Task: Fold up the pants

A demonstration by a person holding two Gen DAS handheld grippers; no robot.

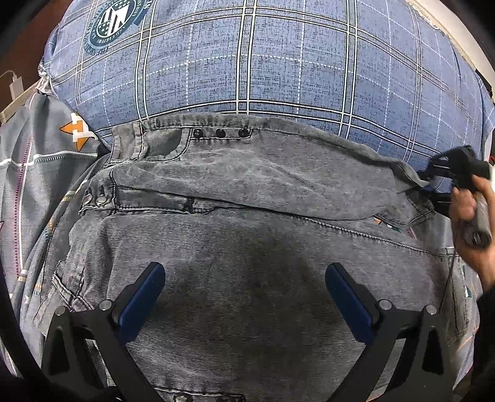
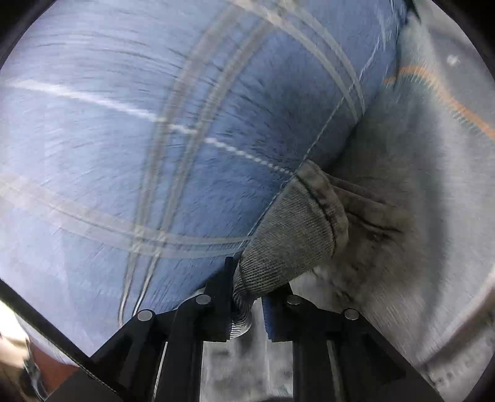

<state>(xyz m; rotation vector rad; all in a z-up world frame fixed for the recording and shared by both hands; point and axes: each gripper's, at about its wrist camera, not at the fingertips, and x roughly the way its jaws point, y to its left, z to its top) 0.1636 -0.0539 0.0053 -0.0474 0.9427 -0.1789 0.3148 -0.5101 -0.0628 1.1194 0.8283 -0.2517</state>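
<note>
Grey washed denim pants (image 1: 247, 247) lie spread on a bed, waistband and snaps at the left. Their far layer is folded over toward me. My left gripper (image 1: 244, 287) is open and empty, hovering just above the near part of the pants. My right gripper (image 1: 433, 179) is at the right edge of the left wrist view, shut on the hem corner of the folded layer. In the right wrist view my right gripper (image 2: 247, 297) pinches the bunched grey hem (image 2: 297, 225) between its jaws. That view is motion-blurred.
A blue plaid quilt (image 1: 278, 62) with a round emblem (image 1: 114, 21) covers the bed behind the pants. A grey patterned sheet (image 1: 37, 160) lies at the left. A white charger (image 1: 15, 86) sits at the far left. The hand holding the right gripper (image 1: 467, 216) is at the right.
</note>
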